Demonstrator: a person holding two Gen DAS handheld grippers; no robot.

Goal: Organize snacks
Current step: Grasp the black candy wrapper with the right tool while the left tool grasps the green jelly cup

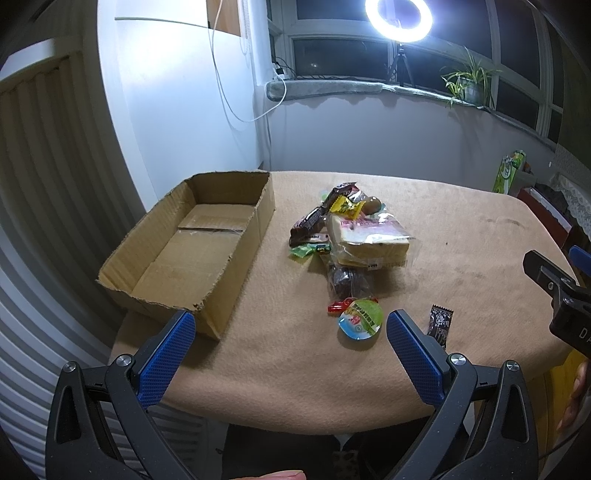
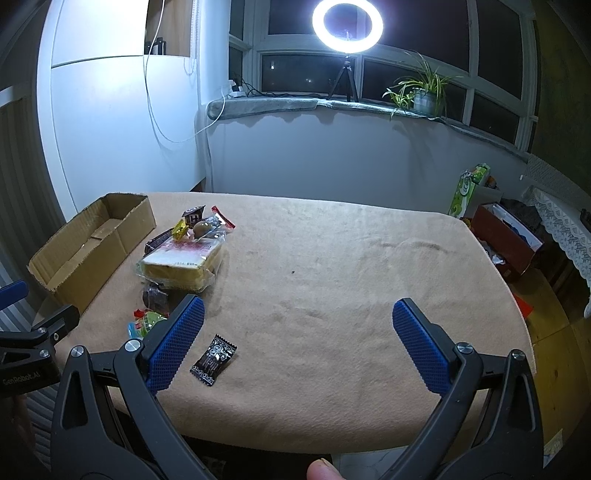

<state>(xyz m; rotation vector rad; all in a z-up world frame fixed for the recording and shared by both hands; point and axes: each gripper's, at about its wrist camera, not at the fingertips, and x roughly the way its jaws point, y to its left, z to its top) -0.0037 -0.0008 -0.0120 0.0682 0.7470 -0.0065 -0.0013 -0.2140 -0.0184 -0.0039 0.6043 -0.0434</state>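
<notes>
An empty cardboard box (image 1: 199,254) (image 2: 92,243) stands at the table's left. Right of it lies a heap of snacks: a wrapped sponge cake (image 1: 369,240) (image 2: 181,266), dark bars (image 1: 306,225), a yellow candy (image 1: 345,205), a dark bun (image 1: 347,282). A round jelly cup (image 1: 360,319) (image 2: 142,325) and a red candy (image 1: 338,307) lie nearer. A small black sachet (image 1: 439,323) (image 2: 213,360) lies apart. My left gripper (image 1: 291,325) is open above the near table edge, holding nothing. My right gripper (image 2: 299,314) is open over bare cloth, holding nothing.
The table wears a tan cloth (image 2: 332,277) with a rounded near edge. The right gripper's body (image 1: 561,299) shows at the right edge of the left wrist view. A ring light (image 2: 347,26) and a potted plant (image 2: 424,92) stand on the windowsill. Boxes and bags (image 2: 498,229) sit right of the table.
</notes>
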